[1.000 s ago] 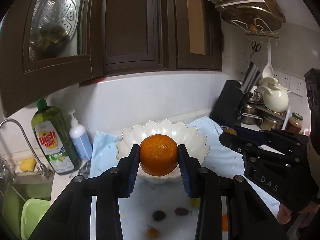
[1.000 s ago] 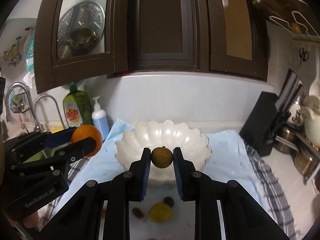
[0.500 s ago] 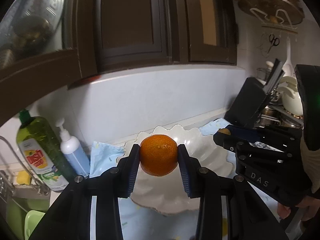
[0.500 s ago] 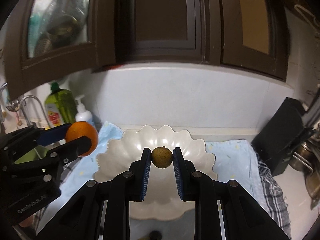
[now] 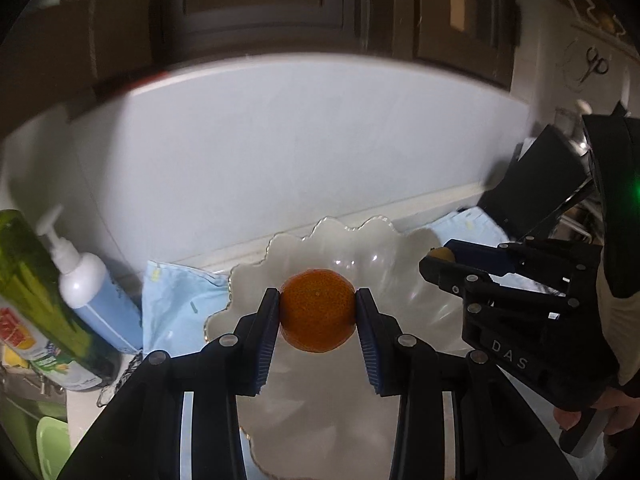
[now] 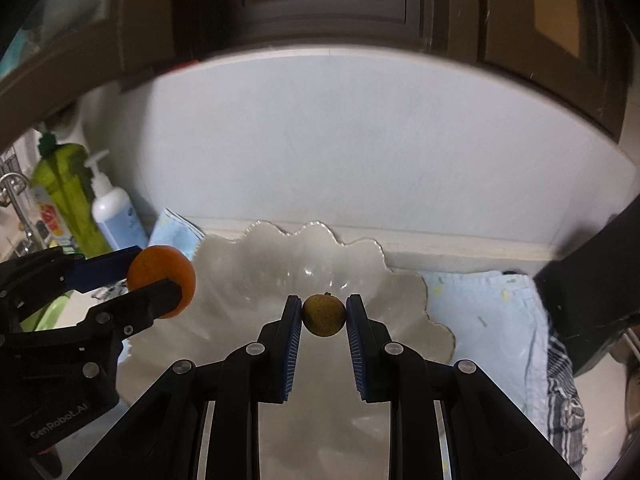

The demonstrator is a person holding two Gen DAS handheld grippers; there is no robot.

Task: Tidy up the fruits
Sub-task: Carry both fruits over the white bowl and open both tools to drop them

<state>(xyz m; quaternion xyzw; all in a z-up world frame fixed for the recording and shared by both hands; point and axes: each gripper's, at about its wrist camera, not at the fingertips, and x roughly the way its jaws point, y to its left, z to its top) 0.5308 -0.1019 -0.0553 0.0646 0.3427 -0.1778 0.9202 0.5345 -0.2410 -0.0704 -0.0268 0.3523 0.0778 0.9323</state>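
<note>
Tools: left tool [image 5: 317, 316] grips one orange [image 5: 317, 311]; right tool [image 6: 323, 316] grips one longan [image 6: 323, 315], over one bowl [image 6: 248, 280].

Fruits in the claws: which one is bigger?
The orange mandarin in the left claw; the brownish fruit in the right claw is much smaller.

The right gripper [image 6: 323, 316] clamps a small brownish-yellow fruit [image 6: 323, 315] between its blue-padded fingers [image 6: 291, 334], above the hollow of a white scalloped bowl [image 6: 408, 300]. At the left, the left gripper [image 6: 156, 280] pinches an orange [image 6: 162, 268] over the bowl's left rim. The bowl sits on a pale blue cloth [image 6: 488, 312]. Behind the orange stand a green dish soap bottle [image 6: 64, 196] and a white pump bottle [image 6: 114, 212] against the pale wall. A black block [image 6: 592, 288] stands at the right.
</note>
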